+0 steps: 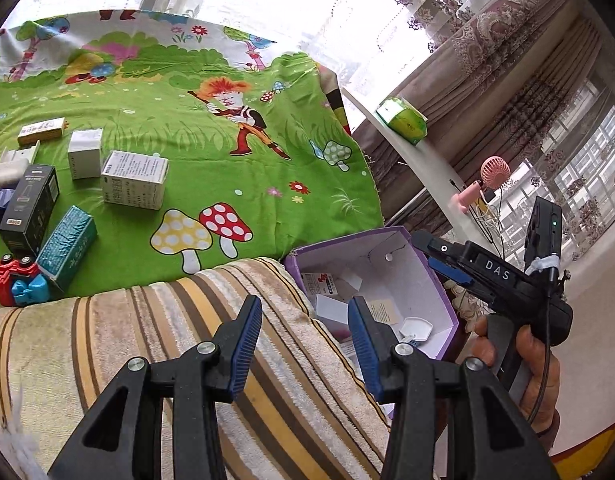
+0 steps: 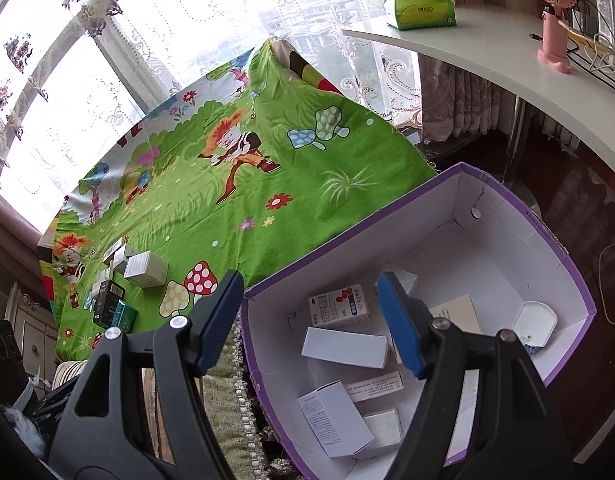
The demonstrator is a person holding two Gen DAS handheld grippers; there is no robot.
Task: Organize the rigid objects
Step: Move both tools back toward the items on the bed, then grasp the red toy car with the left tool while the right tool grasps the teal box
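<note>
A purple cardboard box with a white inside holds several small cartons and a white lid; it also shows in the left wrist view. My right gripper is open and empty, over the box's near left rim. My left gripper is open and empty, above a striped cushion beside the box. Several more cartons lie on the green cartoon cloth: a white printed box, a black box, a teal box and a red and blue toy. The right gripper also shows in the left wrist view.
The green cloth covers a raised surface by the window. A white curved desk on the right carries a green tissue pack and a pink fan. The striped cushion lies in front.
</note>
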